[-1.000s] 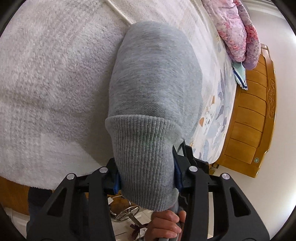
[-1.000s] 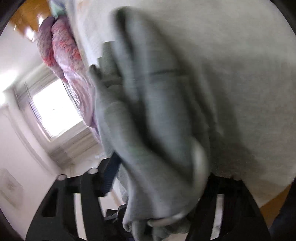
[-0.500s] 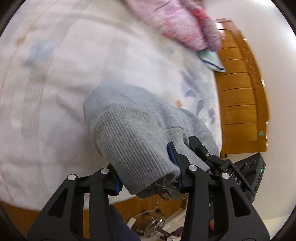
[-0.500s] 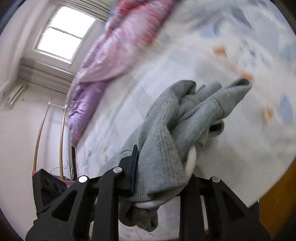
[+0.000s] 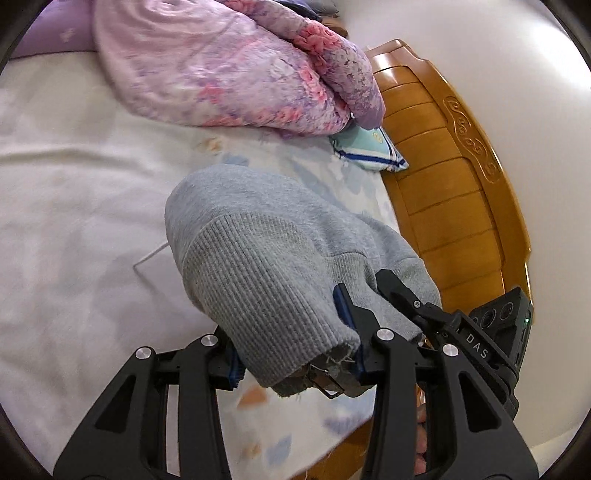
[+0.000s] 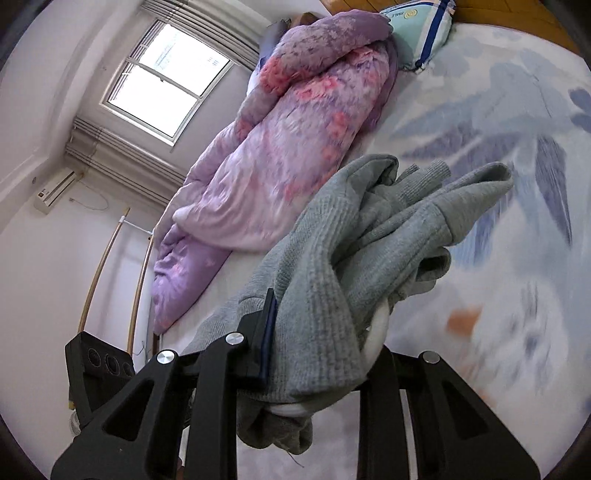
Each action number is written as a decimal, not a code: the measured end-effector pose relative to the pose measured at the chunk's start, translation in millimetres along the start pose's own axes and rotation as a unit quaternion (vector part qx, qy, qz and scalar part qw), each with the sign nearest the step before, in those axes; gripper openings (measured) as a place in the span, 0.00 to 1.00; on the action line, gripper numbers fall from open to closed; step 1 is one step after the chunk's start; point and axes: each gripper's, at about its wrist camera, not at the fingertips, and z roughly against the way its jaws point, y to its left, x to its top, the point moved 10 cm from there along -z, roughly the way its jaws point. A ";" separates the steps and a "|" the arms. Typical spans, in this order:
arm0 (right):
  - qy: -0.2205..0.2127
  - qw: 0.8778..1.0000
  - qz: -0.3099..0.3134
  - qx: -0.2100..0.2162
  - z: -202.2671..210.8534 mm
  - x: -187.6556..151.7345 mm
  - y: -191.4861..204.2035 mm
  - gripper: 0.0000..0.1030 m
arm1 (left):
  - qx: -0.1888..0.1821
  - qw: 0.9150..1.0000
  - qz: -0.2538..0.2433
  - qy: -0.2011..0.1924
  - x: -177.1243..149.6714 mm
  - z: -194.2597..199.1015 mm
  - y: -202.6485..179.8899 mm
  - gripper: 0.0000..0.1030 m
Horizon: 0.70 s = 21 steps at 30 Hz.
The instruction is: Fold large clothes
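A pink quilt (image 5: 236, 70) is lying on the bed (image 5: 74, 192) beside a wooden headboard (image 5: 458, 206). Both the left gripper (image 5: 291, 332) and right gripper (image 6: 325, 332) are clamping the grey sweater (image 5: 266, 266), now lifted off the white blanket seen earlier; the right jaws have just been closing on it.

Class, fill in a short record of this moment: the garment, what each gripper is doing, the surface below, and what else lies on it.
garment: grey sweatshirt, bunched, lifted above the bed
left gripper: shut on the ribbed hem
right gripper: jaws have just been closing, shut on a gathered bunch of the sweatshirt
surface: bed sheet, white with a blue leaf print
also on bed: pink-purple quilt; small pillow
beyond: wooden headboard
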 end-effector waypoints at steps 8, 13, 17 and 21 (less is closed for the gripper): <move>0.029 0.999 -0.022 -0.028 -44.8 55.2 -94.2 0.20 | 0.021 1.000 -0.011 -0.009 36.5 -125.7 -6.0 0.40; 0.061 0.995 -0.063 -0.040 -60.5 28.8 -152.9 0.20 | 0.053 0.998 -0.019 0.014 2.3 -164.3 14.1 0.40; 0.074 0.993 -0.089 -0.039 -56.5 10.5 -178.8 0.20 | 0.071 0.997 -0.015 0.023 -28.3 -173.2 21.2 0.40; 0.089 0.990 -0.100 -0.045 -53.3 -6.5 -198.1 0.21 | 0.082 0.996 0.001 0.039 -56.1 -181.5 31.9 0.40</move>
